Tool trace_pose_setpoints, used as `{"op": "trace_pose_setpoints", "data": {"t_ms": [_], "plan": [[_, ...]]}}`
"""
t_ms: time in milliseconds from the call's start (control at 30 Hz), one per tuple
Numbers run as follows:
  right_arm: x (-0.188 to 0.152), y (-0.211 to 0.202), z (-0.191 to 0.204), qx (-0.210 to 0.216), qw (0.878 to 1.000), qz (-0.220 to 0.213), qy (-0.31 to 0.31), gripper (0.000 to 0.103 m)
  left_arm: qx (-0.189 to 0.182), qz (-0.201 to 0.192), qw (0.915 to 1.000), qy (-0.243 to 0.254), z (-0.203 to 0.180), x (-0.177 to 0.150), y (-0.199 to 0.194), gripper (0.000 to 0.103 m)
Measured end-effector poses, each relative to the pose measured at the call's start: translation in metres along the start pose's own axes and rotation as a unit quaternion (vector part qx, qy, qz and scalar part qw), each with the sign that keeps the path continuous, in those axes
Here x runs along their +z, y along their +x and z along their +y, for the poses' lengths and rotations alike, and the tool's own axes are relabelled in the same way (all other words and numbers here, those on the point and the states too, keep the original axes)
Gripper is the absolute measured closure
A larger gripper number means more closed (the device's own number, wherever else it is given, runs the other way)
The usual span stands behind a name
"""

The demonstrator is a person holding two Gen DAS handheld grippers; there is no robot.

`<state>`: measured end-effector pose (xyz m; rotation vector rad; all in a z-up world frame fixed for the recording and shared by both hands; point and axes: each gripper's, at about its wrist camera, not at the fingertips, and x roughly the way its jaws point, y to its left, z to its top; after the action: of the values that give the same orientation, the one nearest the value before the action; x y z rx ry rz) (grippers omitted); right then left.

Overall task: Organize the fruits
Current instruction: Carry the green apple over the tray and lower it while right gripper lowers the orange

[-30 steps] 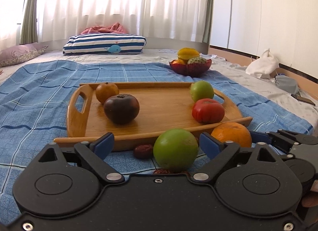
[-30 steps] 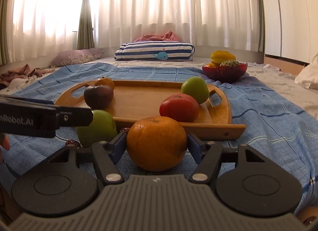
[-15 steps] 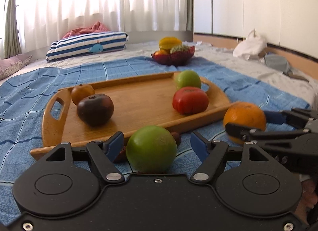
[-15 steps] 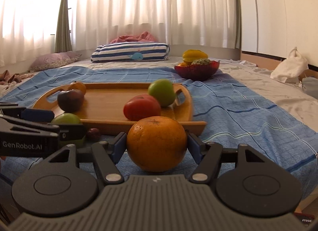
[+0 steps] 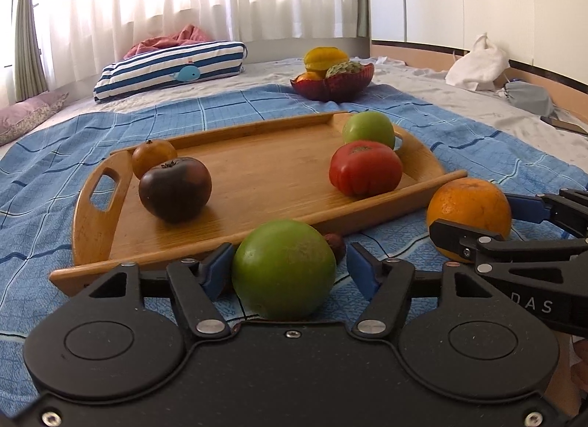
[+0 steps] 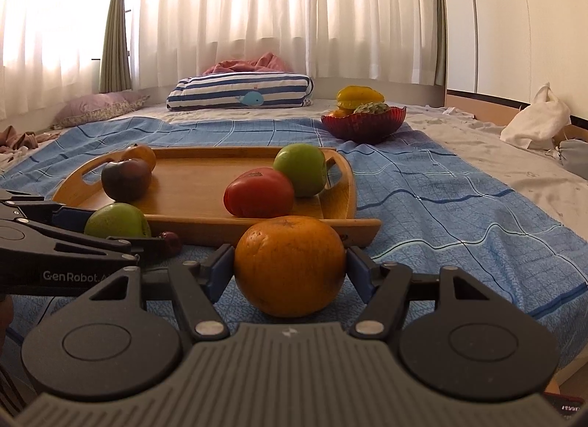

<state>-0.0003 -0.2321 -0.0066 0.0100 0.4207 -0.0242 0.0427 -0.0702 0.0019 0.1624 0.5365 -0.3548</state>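
Four fruits sit on the tray (image 5: 92, 239); left claw (image 5: 290, 272) brackets a green fruit (image 5: 283, 274) loosely, right claw (image 6: 290, 272) grips the orange (image 6: 290, 267), both off-tray.

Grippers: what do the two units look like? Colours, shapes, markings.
Left gripper: smooth black body, two round discs, black linkage fingers, blue pads, silver rivets. Right gripper: same build with a ribbed grey body. White "GenRobot.AI" lettering on the left one's side.

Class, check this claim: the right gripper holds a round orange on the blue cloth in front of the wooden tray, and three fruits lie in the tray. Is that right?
One detail is wrong. The wooden tray holds four fruits, not three, as the right wrist view shows. The right gripper does hold the round orange on the blue cloth in front of the tray.
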Motion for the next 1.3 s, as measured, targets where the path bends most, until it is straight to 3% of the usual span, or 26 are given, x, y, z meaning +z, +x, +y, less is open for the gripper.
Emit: {"op": "trace_pose_setpoints", "data": {"t_ms": [133,400,700,1067,1200,1300], "plan": [[0.000,0.004,0.003,-0.003,1.000,0.002,-0.014,0.034,0.008,-0.003,1.0000,0.003,0.001,-0.001,0.001,0.046],[0.005,0.009,0.008,-0.008,1.000,0.004,-0.024,0.035,-0.002,0.000,0.9995,-0.030,0.011,0.005,-0.003,0.046],[0.019,0.003,0.011,0.016,1.000,-0.015,-0.016,0.035,0.012,-0.044,0.9983,-0.037,0.023,0.025,-0.025,0.046],[0.083,0.031,0.003,0.057,0.997,-0.049,-0.002,0.035,0.048,-0.071,0.9934,-0.076,0.086,0.088,-0.019,0.046],[0.117,0.061,-0.003,0.068,0.997,-0.037,0.013,0.035,0.037,-0.078,0.9918,-0.094,0.110,0.118,-0.002,0.046],[0.138,0.091,-0.006,0.068,0.997,-0.013,0.018,0.035,0.034,-0.056,0.9924,-0.104,0.128,0.140,0.021,0.047]]}}
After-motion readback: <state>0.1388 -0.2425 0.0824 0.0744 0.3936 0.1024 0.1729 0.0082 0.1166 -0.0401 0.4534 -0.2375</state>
